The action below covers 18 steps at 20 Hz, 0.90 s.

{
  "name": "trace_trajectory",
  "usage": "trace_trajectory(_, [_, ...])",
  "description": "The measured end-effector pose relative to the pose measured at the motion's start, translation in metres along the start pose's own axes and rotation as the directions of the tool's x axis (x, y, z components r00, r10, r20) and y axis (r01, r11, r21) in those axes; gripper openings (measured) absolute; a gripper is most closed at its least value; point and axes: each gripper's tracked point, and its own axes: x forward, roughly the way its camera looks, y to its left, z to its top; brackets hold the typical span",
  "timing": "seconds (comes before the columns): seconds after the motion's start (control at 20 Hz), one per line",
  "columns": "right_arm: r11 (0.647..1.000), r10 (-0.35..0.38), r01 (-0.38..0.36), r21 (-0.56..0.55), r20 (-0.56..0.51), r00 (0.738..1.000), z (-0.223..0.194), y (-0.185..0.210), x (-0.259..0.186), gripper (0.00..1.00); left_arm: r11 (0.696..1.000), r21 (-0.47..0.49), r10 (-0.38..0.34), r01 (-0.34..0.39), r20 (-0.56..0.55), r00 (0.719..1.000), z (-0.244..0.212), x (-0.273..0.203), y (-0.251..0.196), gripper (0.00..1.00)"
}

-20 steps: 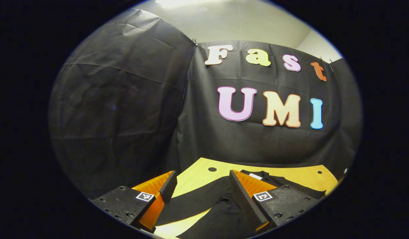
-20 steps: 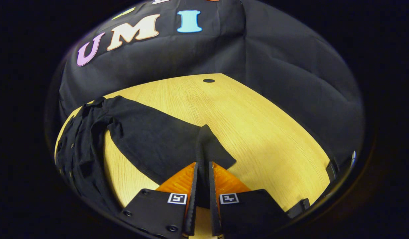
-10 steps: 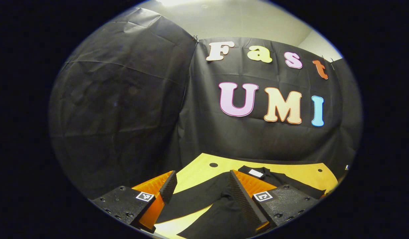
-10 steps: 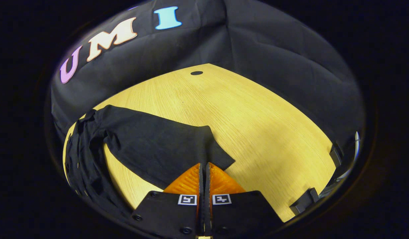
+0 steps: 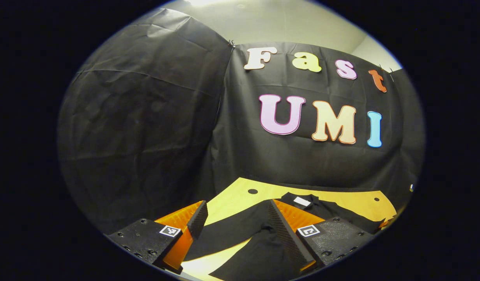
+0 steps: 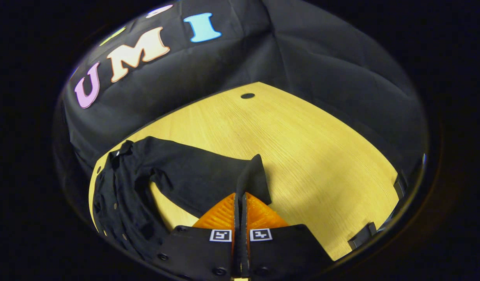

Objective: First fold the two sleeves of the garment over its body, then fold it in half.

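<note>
The wooden table (image 6: pixel 302 140) is the largest thing, its pale top running to the black cloth wall (image 6: pixel 321 58) at the far edge, with a small dark round hole (image 6: pixel 247 95) near that edge. In the left gripper view the same table (image 5: pixel 353 201) shows a hole (image 5: pixel 252 191) near its far left corner and another (image 5: pixel 376 199) toward the far right.

The black garment (image 6: pixel 123 195) lies on the table's left part in the right gripper view, its body bunched and rumpled along the left edge, small buttons showing down it. One sleeve (image 6: pixel 201 179) stretches from the body toward the table's middle, and its end stands pinched up off the wood. The right gripper (image 6: pixel 240 199) is clenched on that sleeve end, both fingers pressed together with the cloth rising between them.

In the left gripper view the garment (image 5: pixel 259 257) spreads beneath the fingers, another sleeve (image 5: pixel 228 234) running across the gap, a white neck label (image 5: pixel 302 201) near the far edge. The left gripper (image 5: pixel 234 212) hangs released, fingers wide apart, above the cloth.
</note>
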Motion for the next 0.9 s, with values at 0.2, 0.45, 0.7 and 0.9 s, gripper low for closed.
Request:
trace_trajectory(0.2, [0.998,0.054,-0.052,-0.029,0.056,0.997,0.026,0.032,-0.018,0.00,1.000,-0.003,0.009,-0.009,-0.006,1.000,-0.003,0.000,0.005,0.91])
trace_trajectory(0.45, [0.992,0.119,-0.114,-0.049,0.105,0.987,0.051,0.073,-0.034,0.02,1.000,-0.001,0.023,-0.023,-0.009,1.000,-0.002,-0.003,0.016,0.91])
trace_trajectory(0.7, [0.982,0.186,-0.180,-0.053,0.170,0.968,0.083,0.115,-0.052,0.02,1.000,0.015,0.022,-0.022,-0.011,1.000,-0.002,-0.003,0.021,0.91])
trace_trajectory(0.9, [0.968,0.246,-0.230,-0.101,0.196,0.949,0.103,0.158,-0.062,0.02,1.000,0.025,0.018,-0.018,-0.021,1.000,-0.004,-0.004,0.026,0.91])
